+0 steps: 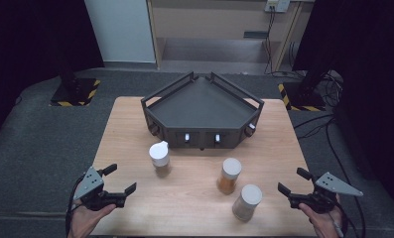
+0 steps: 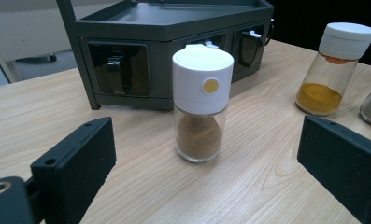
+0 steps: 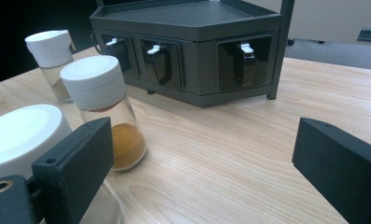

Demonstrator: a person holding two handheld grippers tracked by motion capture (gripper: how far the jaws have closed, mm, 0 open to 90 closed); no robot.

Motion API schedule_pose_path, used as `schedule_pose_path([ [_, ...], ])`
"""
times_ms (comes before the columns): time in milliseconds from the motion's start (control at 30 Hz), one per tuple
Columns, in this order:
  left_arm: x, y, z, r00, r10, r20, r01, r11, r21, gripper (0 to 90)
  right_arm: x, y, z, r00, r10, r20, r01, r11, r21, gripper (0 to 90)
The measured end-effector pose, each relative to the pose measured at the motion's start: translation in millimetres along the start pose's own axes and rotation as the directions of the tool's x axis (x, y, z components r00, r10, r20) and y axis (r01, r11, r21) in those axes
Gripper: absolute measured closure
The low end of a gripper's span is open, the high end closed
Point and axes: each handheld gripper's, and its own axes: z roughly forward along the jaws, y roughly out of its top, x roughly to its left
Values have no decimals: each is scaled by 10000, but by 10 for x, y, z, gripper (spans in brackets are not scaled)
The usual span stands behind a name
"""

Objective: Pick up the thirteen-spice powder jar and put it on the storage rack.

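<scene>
Step in hand: I judge this as the approach, before any pick-up; three spice jars stand on the worktop [image 1: 135, 124] in front of the dark corner rack [image 1: 202, 111], whose tray is bare, so the likely job is loading them onto it
Left hand-held gripper [image 1: 119, 179]: jaws spread wide, holding nothing, resting at the near left edge of the worktop and aimed at the brown-spice jar [image 2: 202, 103]
Right hand-held gripper [image 1: 293, 182]: also wide open and empty, low at the near right edge, with the grey-spice jar [image 1: 247, 202] just beside its left jaw in the right gripper view
Where the jars are: brown-spice jar left of centre, close to the rack's front; orange-spice jar [image 1: 229, 175] near the middle; grey-spice jar nearest me on the right; all upright and apart from one another
Next move, as I see it: slide my left hand-held gripper forward so the jaws straddle the brown-spice jar's glass body below the cap, then close squarely
Jar build: clear cylindrical glass, smooth and probably slippery, topped by broad white plastic caps; the brown one's cap has a small yellow round dot and a flip tab
Rack: matte dark, five-sided tray with low rails, hooks in recesses along its front face
Worktop: pale wood grain, flat and smooth
</scene>
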Motion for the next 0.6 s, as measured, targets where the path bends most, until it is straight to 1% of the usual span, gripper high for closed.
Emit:
schedule_pose_path([
  [267,14,-12,-11,9999,-135,-15,135,9999,-48,30,1,-2,-18,10000,55,52,-55,10000,-20,62],
  [433,10,-11,-13,9999,-152,-55,152,9999,-13,28,-7,-1,-19,10000,46,-25,-46,10000,-3,62],
  [600,8,-15,-25,9997,-204,-98,204,9998,-9,28,-5,12,1,9999,-62,-101,62,10000,52,62],
])
